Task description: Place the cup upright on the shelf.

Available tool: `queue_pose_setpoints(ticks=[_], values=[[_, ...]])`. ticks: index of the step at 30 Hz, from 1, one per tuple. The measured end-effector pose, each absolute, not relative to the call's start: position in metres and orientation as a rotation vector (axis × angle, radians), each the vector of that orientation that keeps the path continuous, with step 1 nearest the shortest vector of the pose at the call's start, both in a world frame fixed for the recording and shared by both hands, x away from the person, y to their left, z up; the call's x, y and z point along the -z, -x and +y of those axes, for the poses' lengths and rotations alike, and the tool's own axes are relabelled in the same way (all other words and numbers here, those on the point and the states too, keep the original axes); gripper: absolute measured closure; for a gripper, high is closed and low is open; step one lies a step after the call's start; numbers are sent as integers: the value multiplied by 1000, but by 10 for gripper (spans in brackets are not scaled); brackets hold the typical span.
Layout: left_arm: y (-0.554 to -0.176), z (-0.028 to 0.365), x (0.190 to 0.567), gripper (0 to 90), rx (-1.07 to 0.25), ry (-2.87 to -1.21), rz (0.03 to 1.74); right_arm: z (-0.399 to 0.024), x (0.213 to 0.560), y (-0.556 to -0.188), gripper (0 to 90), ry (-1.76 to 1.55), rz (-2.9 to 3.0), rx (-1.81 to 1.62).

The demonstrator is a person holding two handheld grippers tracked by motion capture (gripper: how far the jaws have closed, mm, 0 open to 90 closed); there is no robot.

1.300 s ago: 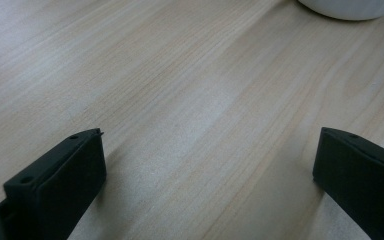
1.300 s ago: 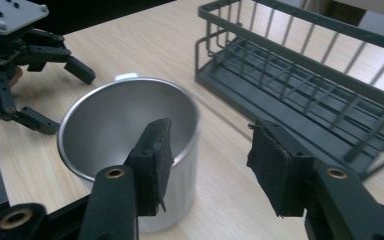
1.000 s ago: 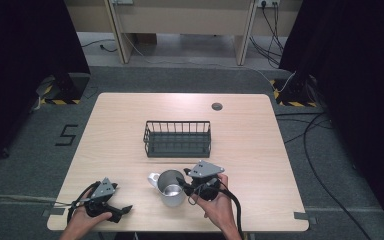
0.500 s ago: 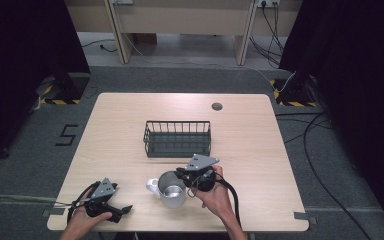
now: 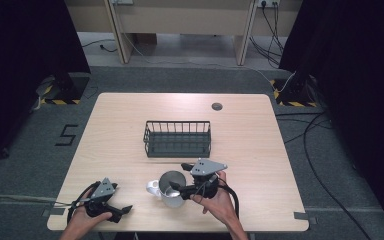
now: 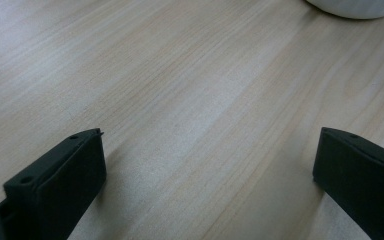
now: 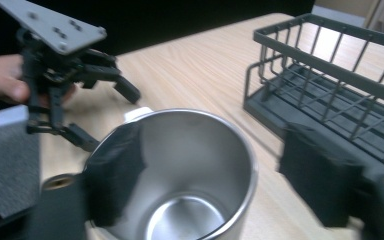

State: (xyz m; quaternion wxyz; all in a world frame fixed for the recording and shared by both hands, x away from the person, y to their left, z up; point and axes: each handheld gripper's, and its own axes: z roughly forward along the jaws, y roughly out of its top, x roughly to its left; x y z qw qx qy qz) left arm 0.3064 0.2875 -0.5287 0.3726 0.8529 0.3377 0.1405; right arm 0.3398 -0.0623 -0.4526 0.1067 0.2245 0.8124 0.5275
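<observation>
Just opened: right gripper (image 5: 176, 177) jaws now straddle the steel cup's (image 5: 171, 186) rim, one inside, one outside, near basket (image 5: 178, 138). Left gripper (image 5: 122, 212) rests wide open, low at near-left table (image 5: 260, 135) edge.

One steel mug (image 5: 171, 187), one wire basket (image 5: 178, 138), two grippers.

The one thing to read here is a large dark "5" (image 5: 68, 135) marked on the grey floor (image 5: 30, 165), just off the left edge of the table (image 5: 250, 125). I can make out no lettering, label or brand on anything else.
</observation>
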Motion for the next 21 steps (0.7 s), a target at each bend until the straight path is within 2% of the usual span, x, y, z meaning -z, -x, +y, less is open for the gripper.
queue_pose_setpoints(ticks=[3, 21], values=[[-306, 288, 529, 0, -360, -2185, 865, -66, 454, -332, 161, -652, 2358, -1641], [-306, 287, 529, 0, -359, -2185, 866, -68, 472, -314, 142, -643, 2297, -1670]])
